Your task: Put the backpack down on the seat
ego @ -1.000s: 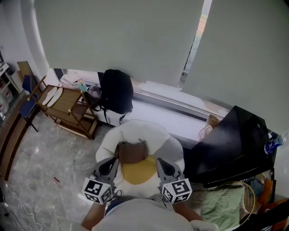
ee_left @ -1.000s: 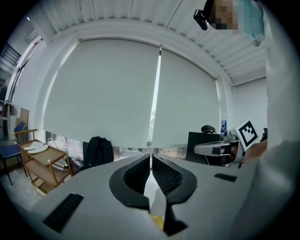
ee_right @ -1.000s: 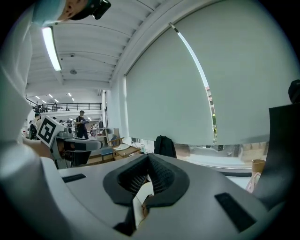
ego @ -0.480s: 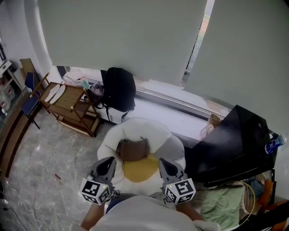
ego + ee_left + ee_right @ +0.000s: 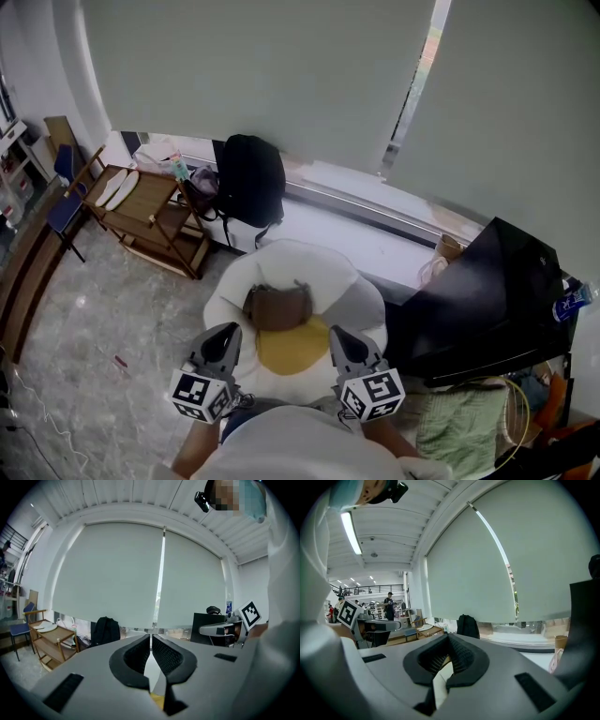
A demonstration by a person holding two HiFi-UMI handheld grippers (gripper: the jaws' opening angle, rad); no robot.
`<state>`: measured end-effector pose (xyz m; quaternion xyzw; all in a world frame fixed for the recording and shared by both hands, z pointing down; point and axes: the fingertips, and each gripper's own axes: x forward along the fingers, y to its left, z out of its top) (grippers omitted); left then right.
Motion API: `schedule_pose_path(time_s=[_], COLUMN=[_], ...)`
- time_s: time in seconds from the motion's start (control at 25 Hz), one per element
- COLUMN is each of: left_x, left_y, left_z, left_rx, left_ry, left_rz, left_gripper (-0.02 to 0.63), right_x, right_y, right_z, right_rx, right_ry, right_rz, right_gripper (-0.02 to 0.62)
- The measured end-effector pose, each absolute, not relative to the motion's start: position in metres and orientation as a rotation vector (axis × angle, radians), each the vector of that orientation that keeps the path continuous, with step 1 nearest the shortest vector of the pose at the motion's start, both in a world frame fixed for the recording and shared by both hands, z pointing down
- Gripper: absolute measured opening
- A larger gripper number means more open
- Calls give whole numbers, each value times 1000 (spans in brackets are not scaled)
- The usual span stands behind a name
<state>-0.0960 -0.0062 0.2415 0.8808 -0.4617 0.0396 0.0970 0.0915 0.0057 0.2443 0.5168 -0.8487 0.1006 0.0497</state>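
both hand-held grippers are closed up tight with nothing in them. the left hand-held gripper (image 5: 226, 334) has its jaws pressed together, just a hairline slit between the ribbed pads in the left gripper view, and only the room shows past them. same story for the right hand-held gripper (image 5: 340, 336): jaws together and empty. they hang side by side low in the head view, close to the person's body, pointing forward over the near edge of the seat.

the black backpack (image 5: 251, 190) isn't on the seat. it's standing upright on the white window ledge (image 5: 375, 234), against the bottom of the grey roller blind (image 5: 262, 75), on the far side of the seat and well apart from both grippers.

the seat (image 5: 354, 298) is a puffy white round chair, with a yellow cushion (image 5: 292, 349) at the front and a brown bag-looking thing (image 5: 278, 309) right behind it, touching it.

left of the backpack there's a wooden rack (image 5: 141, 214) on the marble floor. to the right of the seat sits a big black slab-like thing (image 5: 487, 305), can't tell what it is exactly.
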Motion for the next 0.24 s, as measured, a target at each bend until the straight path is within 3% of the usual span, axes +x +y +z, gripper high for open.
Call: schedule_pose_path(time_s=[0.24], left_x=[-95], left_y=[-5], left_z=[244], left_rx=[2613], left_ry=[-1379], left_rz=[145], left_gripper=[42], right_x=[94], right_y=[5], right_z=[246], right_rx=[1587], right_ry=[-2591], right_rz=[326], right_gripper=[29])
